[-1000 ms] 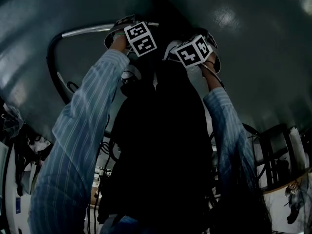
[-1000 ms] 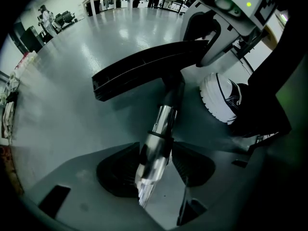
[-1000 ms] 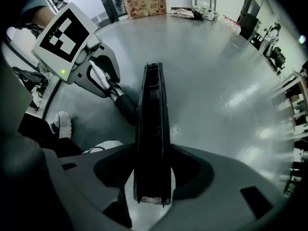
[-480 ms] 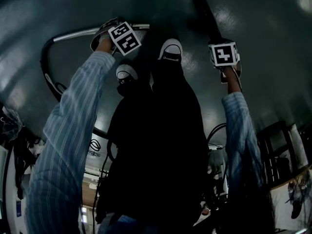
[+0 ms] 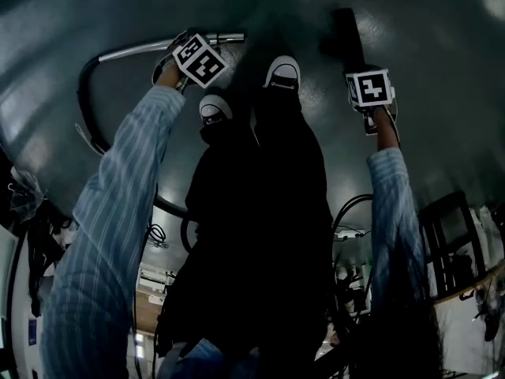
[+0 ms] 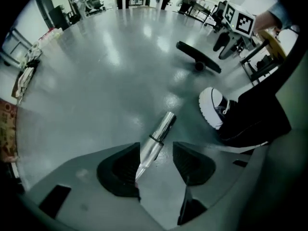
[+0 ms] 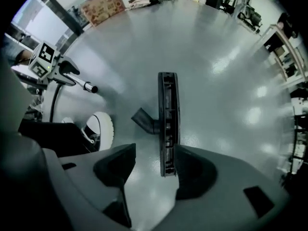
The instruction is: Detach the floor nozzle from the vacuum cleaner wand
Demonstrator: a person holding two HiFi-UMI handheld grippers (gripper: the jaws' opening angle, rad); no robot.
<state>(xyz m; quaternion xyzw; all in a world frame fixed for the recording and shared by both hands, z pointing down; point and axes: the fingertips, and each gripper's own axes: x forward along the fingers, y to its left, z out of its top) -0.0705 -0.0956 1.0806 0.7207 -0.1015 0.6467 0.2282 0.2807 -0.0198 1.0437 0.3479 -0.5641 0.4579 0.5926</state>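
Evidently the separation is made: the floor nozzle [image 7: 167,124] lies on the grey floor [image 7: 216,57] at the person's right, well apart from the wand [image 6: 156,138], with the white-toed shoes [image 5: 282,73] between them; what remains, I judge, is to let go cleanly.

The left gripper [image 6: 156,153] has its jaws wide apart, having just been opening; the chrome wand tip sits between them, close against the left-hand pad, with bare floor showing before the other pad; nothing is clamped. The right gripper [image 7: 155,150] also has its jaws apart; the near end of the nozzle lies between them, just beside the right-hand pad, with a clear gap on the other side.

To do this well, each gripper should rise straight along its own line with the jaws kept wide, so that no pad catches; the round tube would probably roll if nudged; whether it rests fully on the floor I cannot tell.

The nozzle's long axis runs away from the right gripper, and its neck socket branches sideways toward the shoes. The wand lies nearly crosswise in the head view, its open end pointing toward the shoes and nozzle, its far end curving into the hose [image 5: 81,101].
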